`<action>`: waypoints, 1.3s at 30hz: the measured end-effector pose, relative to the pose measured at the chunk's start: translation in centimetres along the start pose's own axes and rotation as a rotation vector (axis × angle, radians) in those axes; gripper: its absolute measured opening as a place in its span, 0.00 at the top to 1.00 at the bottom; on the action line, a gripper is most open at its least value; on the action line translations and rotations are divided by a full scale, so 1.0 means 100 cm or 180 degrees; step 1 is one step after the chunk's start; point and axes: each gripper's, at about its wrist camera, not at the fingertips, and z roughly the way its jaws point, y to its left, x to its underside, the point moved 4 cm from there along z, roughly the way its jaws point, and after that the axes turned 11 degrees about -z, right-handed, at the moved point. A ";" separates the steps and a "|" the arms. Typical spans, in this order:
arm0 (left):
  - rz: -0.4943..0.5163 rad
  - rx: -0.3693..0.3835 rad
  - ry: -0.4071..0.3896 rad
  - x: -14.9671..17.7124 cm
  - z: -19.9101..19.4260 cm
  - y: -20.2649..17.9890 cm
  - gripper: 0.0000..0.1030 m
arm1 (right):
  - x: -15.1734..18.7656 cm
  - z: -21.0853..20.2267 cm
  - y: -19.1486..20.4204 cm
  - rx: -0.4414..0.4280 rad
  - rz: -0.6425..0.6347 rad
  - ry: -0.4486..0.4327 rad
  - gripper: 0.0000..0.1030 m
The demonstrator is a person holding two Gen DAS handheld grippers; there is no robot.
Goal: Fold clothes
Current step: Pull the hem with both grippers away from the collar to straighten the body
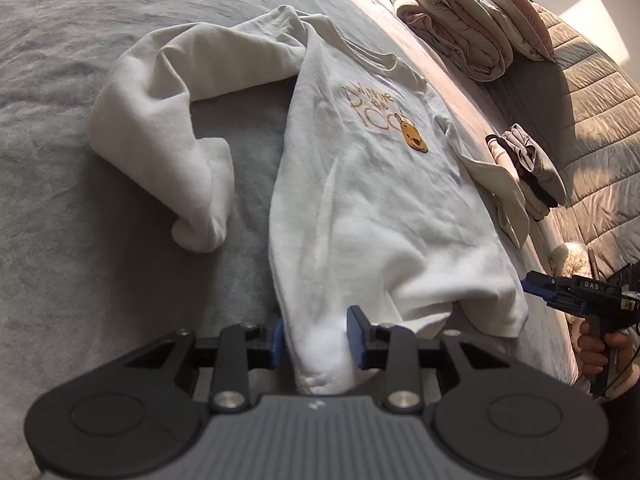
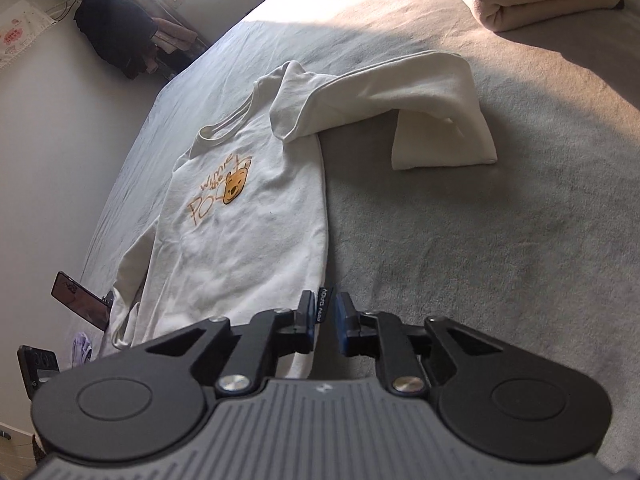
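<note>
- A white sweatshirt (image 1: 360, 184) with a yellow bear print lies spread face up on the grey bed (image 1: 80, 160), filling the middle of the left wrist view.
- The left gripper (image 1: 316, 336) sits at the lower centre of that view; its jaws stand partly apart with a bunched corner of the hem between them, and the blue pads (image 1: 354, 328) are not visibly pressing on it.
- In the right wrist view, the right gripper (image 2: 325, 320) sits at the lower centre, jaws partly apart, at the hem's other corner; a black label (image 2: 322, 305) stands in the gap.
- One sleeve (image 2: 436, 120) is bent back on itself at centre right.
- Folded clothes (image 2: 552, 4) lie at the upper right.
</note>
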 end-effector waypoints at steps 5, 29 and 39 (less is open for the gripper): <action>0.0070 0.0026 0.0061 0.005 -0.002 0.001 0.68 | 0.011 0.005 0.009 -0.0079 -0.0122 0.0145 0.50; 0.0049 0.0072 0.0034 0.023 -0.010 0.007 0.69 | 0.029 0.021 0.035 0.0072 -0.0591 0.0356 0.58; 0.0119 0.0002 -0.0013 0.030 -0.011 0.003 0.82 | 0.043 0.023 0.047 0.0137 -0.0826 0.0332 0.72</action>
